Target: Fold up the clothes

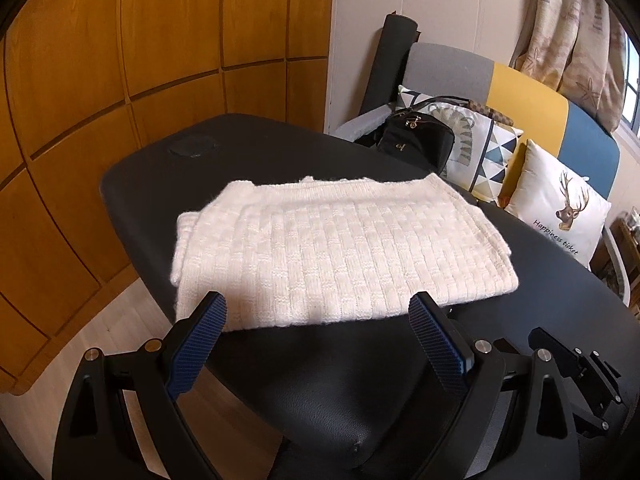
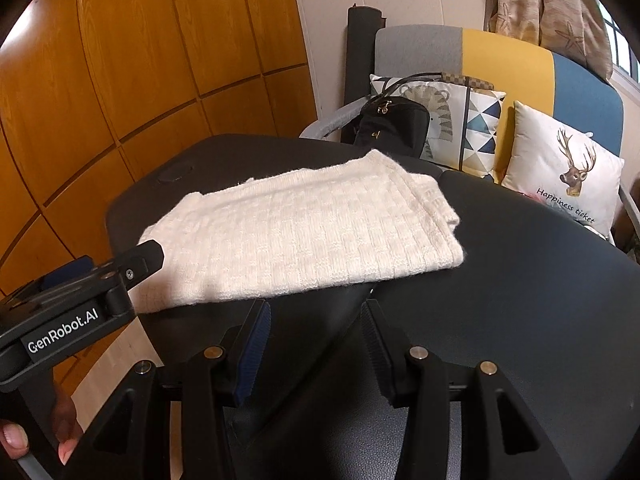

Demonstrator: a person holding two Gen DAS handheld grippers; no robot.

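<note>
A cream knitted sweater [image 1: 320, 248] lies folded in a flat rectangle on the black padded table [image 1: 320, 380]. In the left wrist view my left gripper [image 1: 318, 302] hovers at the sweater's near edge, its blue-padded fingers [image 1: 196, 352] spread wide with nothing between them. In the right wrist view the sweater [image 2: 304, 240] lies just beyond my right gripper [image 2: 316, 308], whose jaws stand partly apart over bare table and hold nothing. The left gripper's body [image 2: 80, 300] shows at the left of that view, beside the sweater's left edge, with a person's hand [image 2: 16, 440] below it.
A grey, yellow and blue sofa [image 1: 520, 92] stands behind the table with patterned cushions [image 1: 560, 208] and a black bag [image 1: 416, 136]. Wooden wardrobe doors [image 1: 140, 60] fill the left. A rolled black mat [image 1: 392, 60] leans on the wall. Light wood floor [image 1: 112, 320] lies off the table's left edge.
</note>
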